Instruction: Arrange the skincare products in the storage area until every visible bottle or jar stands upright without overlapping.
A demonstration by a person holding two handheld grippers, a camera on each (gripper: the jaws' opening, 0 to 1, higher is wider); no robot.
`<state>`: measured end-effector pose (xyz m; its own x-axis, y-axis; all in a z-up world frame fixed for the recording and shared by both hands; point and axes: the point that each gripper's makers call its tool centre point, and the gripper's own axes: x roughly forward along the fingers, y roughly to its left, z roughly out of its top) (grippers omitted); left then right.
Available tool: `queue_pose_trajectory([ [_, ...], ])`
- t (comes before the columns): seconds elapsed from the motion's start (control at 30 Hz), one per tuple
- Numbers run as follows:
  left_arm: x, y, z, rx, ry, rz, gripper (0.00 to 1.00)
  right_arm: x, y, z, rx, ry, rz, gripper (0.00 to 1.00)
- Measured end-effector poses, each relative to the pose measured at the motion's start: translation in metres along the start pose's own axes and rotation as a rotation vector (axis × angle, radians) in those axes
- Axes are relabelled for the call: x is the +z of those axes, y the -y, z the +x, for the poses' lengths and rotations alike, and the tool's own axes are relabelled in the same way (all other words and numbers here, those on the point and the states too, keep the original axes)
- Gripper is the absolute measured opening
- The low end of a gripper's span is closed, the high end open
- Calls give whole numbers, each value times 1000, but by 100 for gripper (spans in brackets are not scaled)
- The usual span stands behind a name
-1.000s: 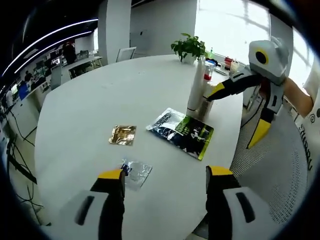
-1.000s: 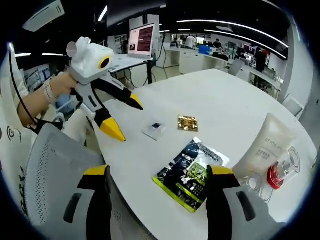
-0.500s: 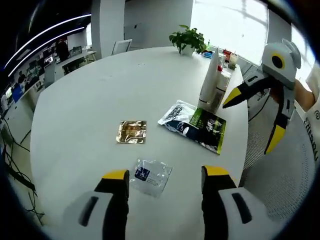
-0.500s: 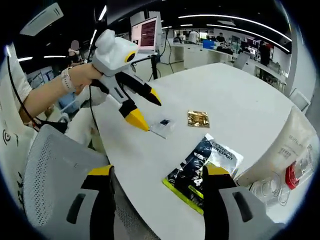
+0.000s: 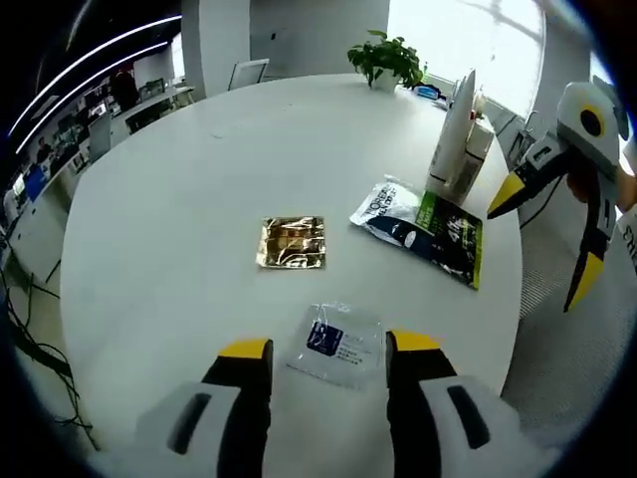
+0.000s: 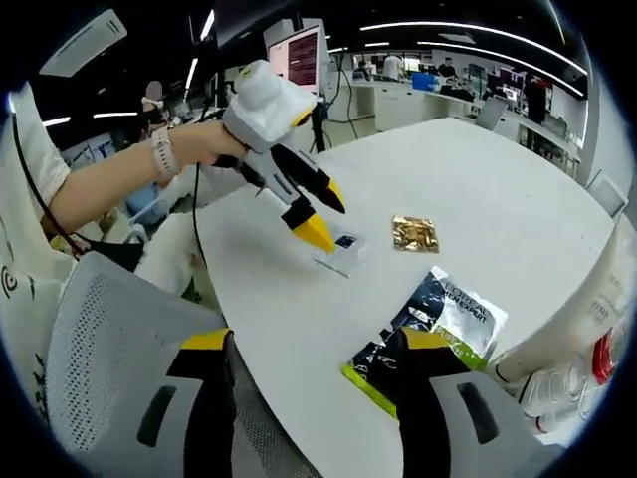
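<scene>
My left tool (image 5: 320,351) has dropped close, jaws open and empty, straddling the clear sachet (image 5: 335,343) near me; right tool (image 6: 314,349) open, empty; tube (image 5: 457,137) upright far right on the surface (image 5: 179,199).

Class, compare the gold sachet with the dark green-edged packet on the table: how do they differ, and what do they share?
The gold sachet is small, squarish and shiny; the dark packet is larger, oblong, printed, with a green edge. The packet lies next to the white tube; the sachet lies apart. Both lie flat on the white table.
</scene>
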<state>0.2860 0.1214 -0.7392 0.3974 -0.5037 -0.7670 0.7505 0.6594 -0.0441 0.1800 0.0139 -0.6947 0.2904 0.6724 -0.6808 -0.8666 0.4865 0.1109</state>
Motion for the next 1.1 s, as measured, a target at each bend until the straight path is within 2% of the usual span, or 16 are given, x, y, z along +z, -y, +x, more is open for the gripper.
queue_pose_trajectory([
  [0.17,-4,-3,6,-8,-20,16,36,2,-6,7,17,4,4,62],
  [0.27,-1,-3,9,-14,-26,20,34,2,-9,13,28,6,3,61],
  [0.4,-3,-1,13,-21,-34,37,30,3,-13,18,44,17,21,56],
  [0.73,-5,-4,19,-44,-44,64,22,0,-22,29,85,4,50,54],
  [1.1,-11,-2,17,-51,-62,28,18,7,-24,38,111,15,82,53],
])
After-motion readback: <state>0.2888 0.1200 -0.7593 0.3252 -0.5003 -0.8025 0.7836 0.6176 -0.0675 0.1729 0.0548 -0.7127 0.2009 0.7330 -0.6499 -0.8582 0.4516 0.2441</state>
